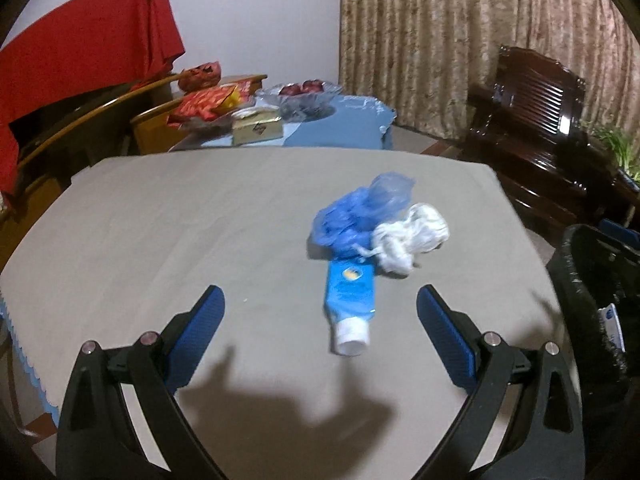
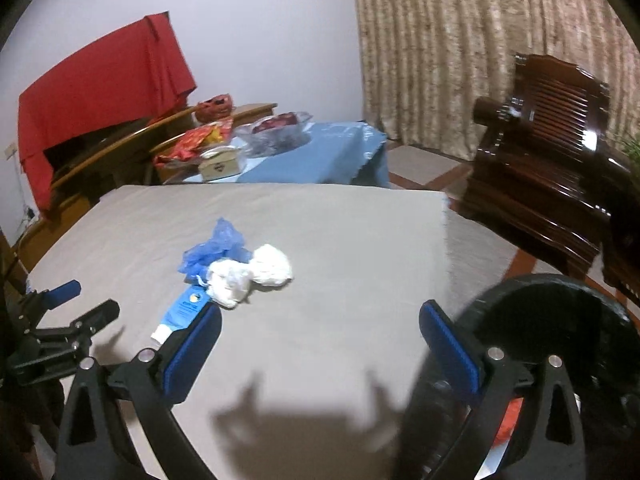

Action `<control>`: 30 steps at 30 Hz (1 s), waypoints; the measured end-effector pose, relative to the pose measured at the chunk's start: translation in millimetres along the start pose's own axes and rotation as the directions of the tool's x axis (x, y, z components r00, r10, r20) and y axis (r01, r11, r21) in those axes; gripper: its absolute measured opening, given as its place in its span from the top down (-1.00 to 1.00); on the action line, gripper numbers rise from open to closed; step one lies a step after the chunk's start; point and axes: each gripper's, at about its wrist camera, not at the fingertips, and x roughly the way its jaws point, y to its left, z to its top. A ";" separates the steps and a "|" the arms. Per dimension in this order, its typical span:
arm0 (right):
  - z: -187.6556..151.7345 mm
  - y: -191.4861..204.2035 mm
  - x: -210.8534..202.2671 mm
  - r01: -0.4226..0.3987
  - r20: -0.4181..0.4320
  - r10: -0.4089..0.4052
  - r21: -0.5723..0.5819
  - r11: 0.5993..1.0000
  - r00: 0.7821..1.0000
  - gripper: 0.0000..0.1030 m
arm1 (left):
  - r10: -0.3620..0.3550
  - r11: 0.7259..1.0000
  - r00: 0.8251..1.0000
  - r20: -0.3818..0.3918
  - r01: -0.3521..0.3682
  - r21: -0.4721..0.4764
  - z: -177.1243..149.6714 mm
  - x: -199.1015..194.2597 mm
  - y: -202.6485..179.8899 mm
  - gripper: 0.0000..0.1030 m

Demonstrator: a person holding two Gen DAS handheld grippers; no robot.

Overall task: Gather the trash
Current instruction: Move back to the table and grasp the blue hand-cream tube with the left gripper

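Table: grey cloth-covered table [image 1: 160,216], rectangular; the far edge runs below a second table with a blue cloth [image 1: 344,120]; the right edge drops to the floor beside the bin.
Left gripper [image 1: 320,300]: jaws wide apart, nothing between the pads; it hangs over the near part of the table, its shadow on the cloth just below.
Right gripper [image 2: 320,320]: jaws wide apart, empty; it is over the near right part of the table, the right finger in line with the table's right edge and the bin rim.
Tube: blue tube with white cap [image 1: 351,304] lies flat on the cloth, cap toward the near edge. In the left wrist view it sits between the two fingers but ahead of them and nearer the right one, untouched. In the right wrist view it runs up to the left fingertip; contact cannot be judged.
Blue bag: crumpled blue plastic bag [image 1: 360,212] at the far end of the tube, overlapping it.
White wads: two crumpled white paper wads [image 1: 408,240] touching each other, just right of the blue bag, beyond both jaw openings.
Trash group position: centre of the table, slightly toward the right edge, clear of all edges.
Bin: black-lined trash bin [image 2: 560,320] on the floor off the table's right edge, near corner; some items inside, blurred.
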 end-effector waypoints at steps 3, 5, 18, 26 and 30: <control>-1.5 7.0 18.3 -0.008 -0.014 0.008 -0.015 1.000 1.000 -0.88 | 0.004 1.000 1.000 -0.022 -0.004 -0.009 -5.2 7.7 5.3 -0.82; -1.4 9.2 29.3 -0.017 -0.019 0.016 -0.024 1.000 1.000 -0.88 | 0.005 1.000 0.999 -0.039 -0.005 -0.016 -8.7 14.8 7.4 -0.82; -10.5 3.9 72.1 -0.015 -0.075 0.014 -0.016 1.000 0.997 -0.88 | -0.032 0.999 0.987 -0.155 0.029 -0.020 -27.4 70.1 -3.1 -0.50; -13.2 5.7 81.8 -0.017 -0.098 0.015 -0.016 1.000 0.995 -0.88 | -0.066 0.997 0.976 -0.207 0.059 -0.040 -32.8 94.5 -9.3 -0.14; -13.1 6.8 83.2 -0.017 -0.102 0.015 -0.019 1.000 0.995 -0.88 | -0.080 0.997 0.977 -0.199 0.075 -0.034 -30.9 97.0 -12.1 0.26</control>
